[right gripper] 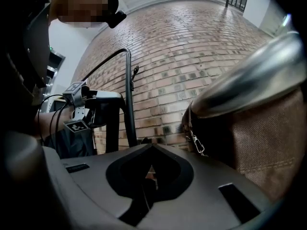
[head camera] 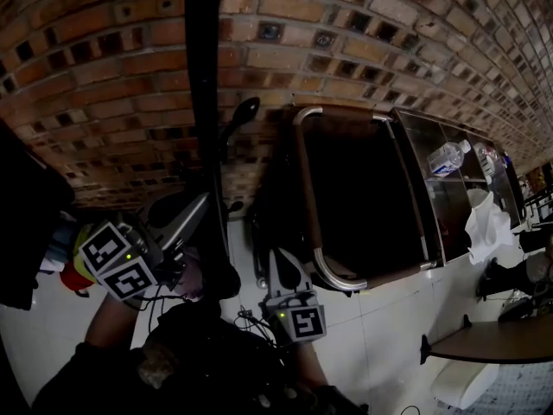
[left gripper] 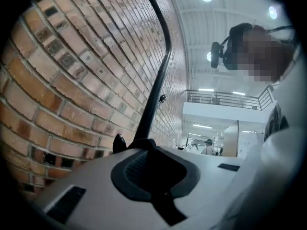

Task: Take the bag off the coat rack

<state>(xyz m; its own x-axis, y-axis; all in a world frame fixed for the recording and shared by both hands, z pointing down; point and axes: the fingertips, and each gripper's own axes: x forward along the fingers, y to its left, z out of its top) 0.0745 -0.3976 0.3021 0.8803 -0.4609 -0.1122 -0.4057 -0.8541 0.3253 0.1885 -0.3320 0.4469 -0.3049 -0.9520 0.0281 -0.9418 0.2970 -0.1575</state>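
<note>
Bag [head camera: 363,197]: big dark body with tan trim, at 3 o'clock of the coat rack pole [head camera: 204,102] in head view, against the brick wall [head camera: 104,85]. Its long axis runs roughly 12 to 6, tilted a bit. Which hook carries it isn't visible.

Right gripper [head camera: 280,264]: jaws together, nothing between them. It sits just below the bag's lower left corner, so the bag lies at about 1 o'clock from it. In the right gripper view the bag [right gripper: 268,128] fills the 3 o'clock side, with its metal clasp [right gripper: 196,145] just past the jaws.

Left gripper [head camera: 199,206]: jaws also closed and empty, with the pole [left gripper: 156,85] rising just beyond the tips at 12 o'clock. It's on the far side of the pole from the bag.

Judgement: the right gripper is nearer. It must open and reach up toward 1 o'clock for the trim or strap.
</note>
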